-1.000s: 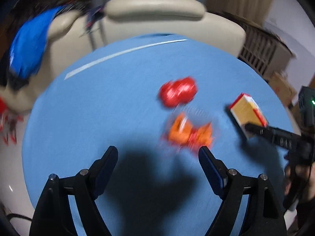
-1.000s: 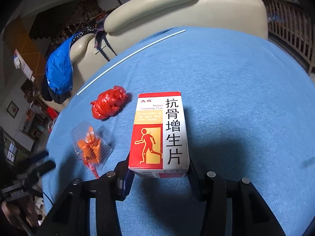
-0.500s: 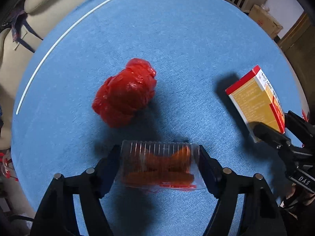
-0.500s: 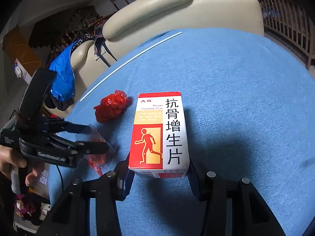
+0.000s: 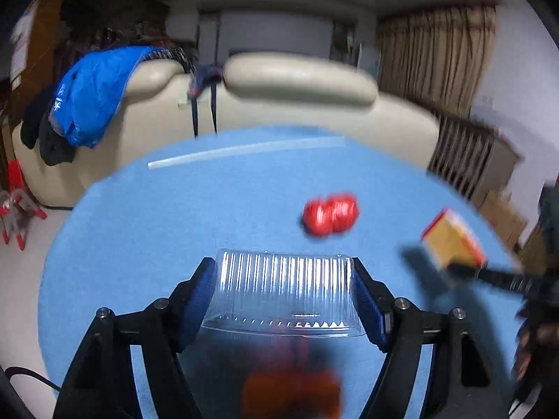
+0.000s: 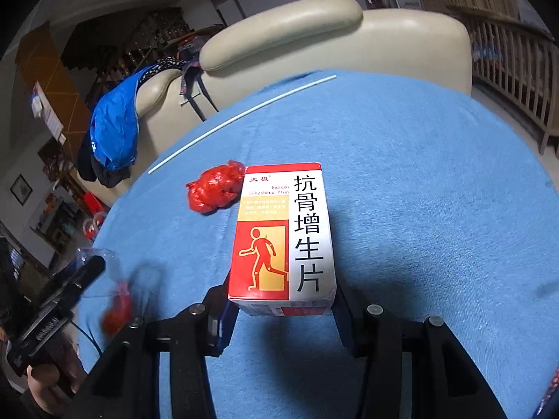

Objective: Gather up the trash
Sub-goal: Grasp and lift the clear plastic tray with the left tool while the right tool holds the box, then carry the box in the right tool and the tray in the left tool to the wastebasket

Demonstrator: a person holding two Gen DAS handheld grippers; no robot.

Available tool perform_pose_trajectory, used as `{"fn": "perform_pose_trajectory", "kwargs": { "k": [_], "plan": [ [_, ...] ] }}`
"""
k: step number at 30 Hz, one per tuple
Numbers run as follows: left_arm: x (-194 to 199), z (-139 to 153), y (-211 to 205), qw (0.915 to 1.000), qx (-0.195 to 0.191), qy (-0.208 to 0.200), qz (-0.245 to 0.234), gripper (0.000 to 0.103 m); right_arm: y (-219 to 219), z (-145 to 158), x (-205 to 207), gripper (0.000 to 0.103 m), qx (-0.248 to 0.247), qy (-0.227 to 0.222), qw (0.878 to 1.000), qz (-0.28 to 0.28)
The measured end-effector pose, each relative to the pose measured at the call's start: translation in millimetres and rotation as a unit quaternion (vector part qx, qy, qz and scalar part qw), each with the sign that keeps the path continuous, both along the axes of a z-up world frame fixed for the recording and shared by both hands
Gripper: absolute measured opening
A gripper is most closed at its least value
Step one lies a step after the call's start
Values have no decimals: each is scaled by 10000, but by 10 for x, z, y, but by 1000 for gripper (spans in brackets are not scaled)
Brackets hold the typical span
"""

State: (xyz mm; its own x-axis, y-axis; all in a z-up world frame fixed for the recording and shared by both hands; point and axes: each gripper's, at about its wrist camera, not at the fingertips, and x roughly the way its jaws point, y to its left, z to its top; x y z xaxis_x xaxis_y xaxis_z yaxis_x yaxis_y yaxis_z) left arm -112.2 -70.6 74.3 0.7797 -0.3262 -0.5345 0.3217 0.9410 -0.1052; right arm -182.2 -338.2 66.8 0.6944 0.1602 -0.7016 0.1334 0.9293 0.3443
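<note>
My left gripper is shut on a clear ribbed plastic container, lifted above the blue table. An orange blur hangs under the container, near the bottom edge. My right gripper is shut on a red, yellow and white medicine box, held above the table. A crumpled red wrapper lies on the cloth, also seen beside the box as the wrapper. In the left wrist view the box shows blurred at the right. In the right wrist view the left gripper is at the left edge.
A thin white stick lies across the far side of the table. Behind it stands a cream sofa with a blue jacket draped over its arm. A hand grips the left tool's handle.
My left gripper closed on the clear container and lifted it, tilting the view up from the table to the sofa. The right gripper rose slightly with the box.
</note>
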Motion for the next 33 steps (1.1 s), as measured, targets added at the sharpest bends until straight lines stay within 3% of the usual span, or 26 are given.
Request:
{"fn": "perform_pose_trajectory", "kwargs": {
  "k": [4, 11, 20, 33],
  "plan": [
    [138, 201, 15, 9999, -73, -84, -85, 76, 82, 131, -82, 50, -81, -87, 9999, -8],
    [-138, 538, 232, 9998, -171, -51, -28, 76, 39, 227, -223, 50, -78, -171, 9998, -111],
    [-496, 663, -110, 9996, 91, 122, -231, 76, -50, 331, -614, 50, -157, -249, 9993, -251],
    [-931, 754, -702, 9962, 377, 131, -770, 76, -530, 358, -1591, 50, -153, -301, 9948, -964]
  ]
}}
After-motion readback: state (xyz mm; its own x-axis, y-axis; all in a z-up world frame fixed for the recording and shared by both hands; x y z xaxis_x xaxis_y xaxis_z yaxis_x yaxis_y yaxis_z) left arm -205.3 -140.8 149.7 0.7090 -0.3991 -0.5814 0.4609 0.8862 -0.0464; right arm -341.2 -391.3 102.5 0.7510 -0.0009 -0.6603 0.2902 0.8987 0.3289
